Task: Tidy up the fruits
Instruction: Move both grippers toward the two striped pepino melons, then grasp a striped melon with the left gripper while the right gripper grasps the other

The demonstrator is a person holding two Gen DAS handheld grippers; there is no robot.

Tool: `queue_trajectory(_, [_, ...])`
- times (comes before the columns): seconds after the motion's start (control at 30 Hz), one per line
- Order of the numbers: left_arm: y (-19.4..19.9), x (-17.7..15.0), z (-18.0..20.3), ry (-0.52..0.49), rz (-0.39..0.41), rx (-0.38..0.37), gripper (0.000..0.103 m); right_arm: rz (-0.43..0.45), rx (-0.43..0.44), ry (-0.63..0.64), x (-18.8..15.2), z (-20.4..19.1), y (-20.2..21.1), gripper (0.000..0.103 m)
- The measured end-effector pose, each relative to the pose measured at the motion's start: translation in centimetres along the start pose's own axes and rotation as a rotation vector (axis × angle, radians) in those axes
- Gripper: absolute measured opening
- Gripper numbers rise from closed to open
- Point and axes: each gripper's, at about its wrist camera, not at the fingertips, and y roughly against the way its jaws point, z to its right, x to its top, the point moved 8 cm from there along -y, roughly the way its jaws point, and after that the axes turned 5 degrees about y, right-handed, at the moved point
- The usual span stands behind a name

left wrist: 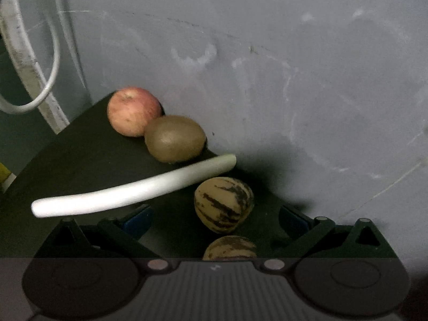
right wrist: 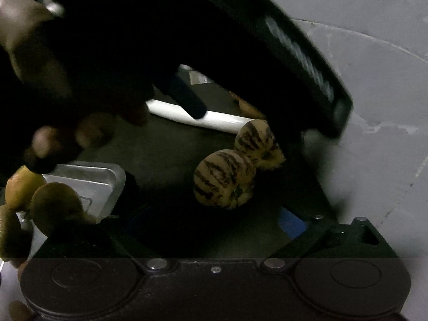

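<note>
In the left wrist view a red apple (left wrist: 133, 115), a brown kiwi (left wrist: 175, 138), a long white stalk (left wrist: 133, 187) and two striped yellow melons (left wrist: 223, 204) (left wrist: 230, 248) lie on a dark surface (left wrist: 80, 147). My left gripper (left wrist: 214, 219) is open, its jaws wide on either side of the nearer melons. In the right wrist view the two melons (right wrist: 223, 179) (right wrist: 258, 143) touch each other. My right gripper (right wrist: 214, 222) is open and empty just before them. The left gripper's body (right wrist: 267, 53) and the hand on it hang over the scene.
A metal tray (right wrist: 91, 182) sits at the left of the right wrist view, with several kiwis (right wrist: 56, 206) beside it. A grey wall (left wrist: 294, 67) backs the dark surface. A white pipe and cable (left wrist: 26, 67) hang at the far left.
</note>
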Motion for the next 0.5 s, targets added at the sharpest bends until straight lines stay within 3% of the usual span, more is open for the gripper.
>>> queue_trajectory(0.13, [-1.4, 0.0, 0.1, -0.015, -0.02, 0.002, 0.096, 0.008, -0.006, 0.019, 0.3, -0.3, -0.4, 0.094])
queue_trajectory(0.5, [-2.5, 0.5, 0.1, -0.024, -0.011, -0.026, 0.071, 0.029, -0.042, 0.066, 0.8, -0.2, -1.8, 0.081])
